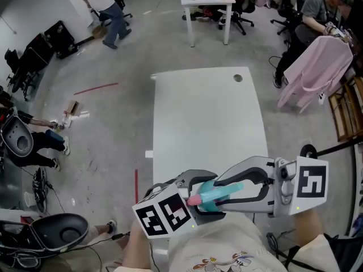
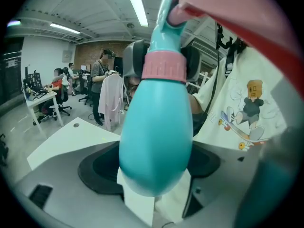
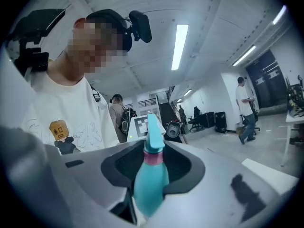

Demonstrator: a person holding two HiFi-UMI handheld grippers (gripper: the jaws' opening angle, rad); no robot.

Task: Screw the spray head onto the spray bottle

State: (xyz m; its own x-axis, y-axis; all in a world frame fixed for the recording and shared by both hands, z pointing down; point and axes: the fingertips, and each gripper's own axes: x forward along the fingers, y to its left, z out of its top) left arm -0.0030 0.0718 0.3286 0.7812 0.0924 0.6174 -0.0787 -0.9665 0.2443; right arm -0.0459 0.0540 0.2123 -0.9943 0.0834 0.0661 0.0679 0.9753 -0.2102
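Note:
A teal spray bottle (image 1: 226, 194) with a pink collar is held in the air close to the person's chest, lying almost level. In the left gripper view its round body (image 2: 156, 141) fills the gap between the jaws, with the collar (image 2: 164, 70) and the teal spray head (image 2: 166, 13) beyond. My left gripper (image 1: 198, 192) is shut on it. From the right, my right gripper (image 1: 228, 192) is also shut on the body (image 3: 151, 184). The spray head (image 3: 154, 134) sits on the neck above the collar (image 3: 153, 157) and points toward the left gripper's marker cube (image 3: 141, 126).
A white table (image 1: 204, 118) with a round hole near its far right corner stands just beyond the grippers. A pink garment (image 1: 317, 72) hangs over a chair at the right. People, desks and office chairs are farther off; gear lies on the floor at the left.

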